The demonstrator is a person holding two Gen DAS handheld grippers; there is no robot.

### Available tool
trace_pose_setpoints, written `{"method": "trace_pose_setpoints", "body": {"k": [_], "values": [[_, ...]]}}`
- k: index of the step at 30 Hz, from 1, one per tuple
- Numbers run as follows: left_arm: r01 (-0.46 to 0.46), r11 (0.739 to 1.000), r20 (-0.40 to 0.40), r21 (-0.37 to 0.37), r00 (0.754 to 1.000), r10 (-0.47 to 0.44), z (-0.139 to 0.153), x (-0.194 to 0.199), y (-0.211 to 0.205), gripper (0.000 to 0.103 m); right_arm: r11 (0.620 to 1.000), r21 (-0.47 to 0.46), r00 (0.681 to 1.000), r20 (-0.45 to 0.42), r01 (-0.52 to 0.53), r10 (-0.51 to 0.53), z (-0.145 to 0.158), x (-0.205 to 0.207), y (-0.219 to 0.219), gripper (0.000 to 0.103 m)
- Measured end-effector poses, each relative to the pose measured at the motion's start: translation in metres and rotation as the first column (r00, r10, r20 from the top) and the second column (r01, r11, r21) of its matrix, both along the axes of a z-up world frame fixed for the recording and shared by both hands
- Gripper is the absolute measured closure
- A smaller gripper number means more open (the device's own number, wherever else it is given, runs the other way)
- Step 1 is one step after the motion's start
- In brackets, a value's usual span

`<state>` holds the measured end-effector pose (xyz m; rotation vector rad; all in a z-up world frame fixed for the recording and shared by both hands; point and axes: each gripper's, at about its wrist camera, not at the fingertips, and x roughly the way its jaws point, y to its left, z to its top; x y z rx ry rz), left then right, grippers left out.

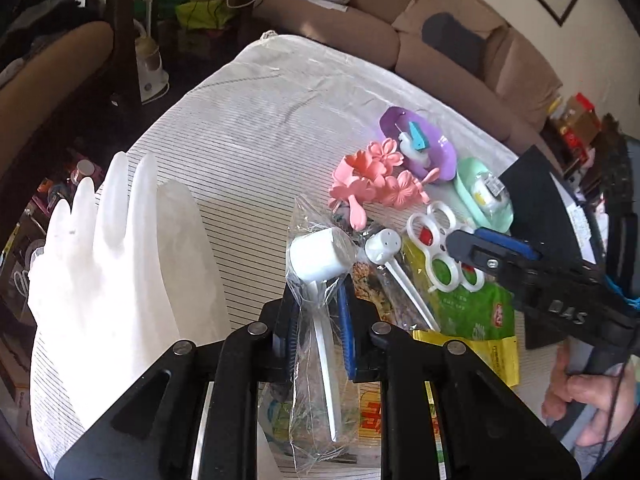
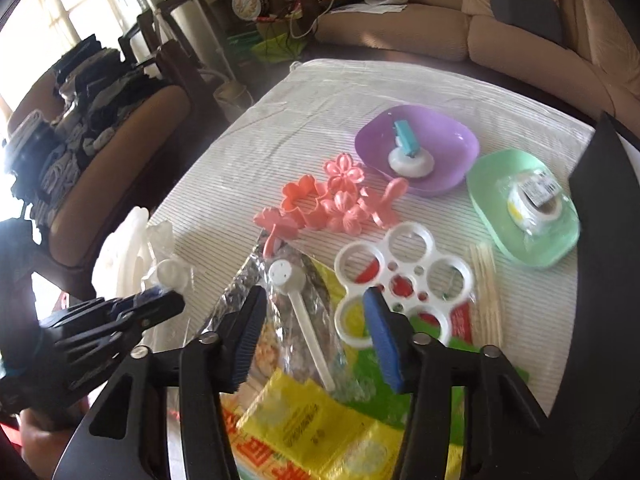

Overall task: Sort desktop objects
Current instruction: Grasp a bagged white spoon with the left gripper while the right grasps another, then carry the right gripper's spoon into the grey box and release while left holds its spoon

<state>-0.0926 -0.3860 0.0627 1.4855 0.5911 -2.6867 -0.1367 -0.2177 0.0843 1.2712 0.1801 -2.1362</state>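
Between the left claw [image 1: 318, 320] pads, a white plastic scoop in clear wrap [image 1: 316, 264] is clamped, lifted off the striped-cloth worktop [image 1: 248, 120]: the pick-up step. A destination is called for next, perhaps the purple dish [image 2: 436, 136]. The right claw [image 2: 312, 336], half open and empty, straddles a second white long-handled scoop [image 2: 296, 300]; its gap is seen only from the right wrist.

- Purple bowl [image 2: 420, 148]
- Mint-green dish [image 2: 524, 204]
- Pink flower moulds [image 2: 336, 204]
- White ring tray [image 2: 404, 280]
- Yellow packet [image 2: 320, 428], red lettering
- White cloth [image 1: 248, 128], thin dark stripes
- Translucent white glove [image 1: 116, 264]
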Motion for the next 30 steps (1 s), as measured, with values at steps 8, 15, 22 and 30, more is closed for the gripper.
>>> {"method": "trace_pose_setpoints", "body": {"k": [8, 15, 22, 30], "values": [[-0.038, 0.999, -0.013, 0.022, 0.999, 0.039, 0.008, 0.007, -0.023, 0.086, 0.980, 0.173, 0.993, -0.054, -0.095, 0.106, -0.049, -0.007, -0.066, 0.065], [-0.020, 0.998, -0.034, 0.057, 0.999, 0.022, 0.013, 0.007, -0.021, 0.086, 0.994, 0.085, 0.993, -0.091, -0.070, 0.077, -0.030, 0.000, -0.049, 0.080], [0.040, 0.996, -0.080, 0.076, 0.996, -0.034, 0.024, 0.004, 0.005, 0.087, 0.974, -0.224, 0.989, -0.141, 0.015, -0.048, 0.067, 0.012, 0.032, 0.081], [0.216, 0.971, -0.136, 0.106, 0.970, -0.202, 0.038, -0.001, 0.068, 0.086, 0.963, -0.217, 0.959, -0.197, 0.163, -0.206, 0.175, 0.016, 0.169, 0.081]]}}
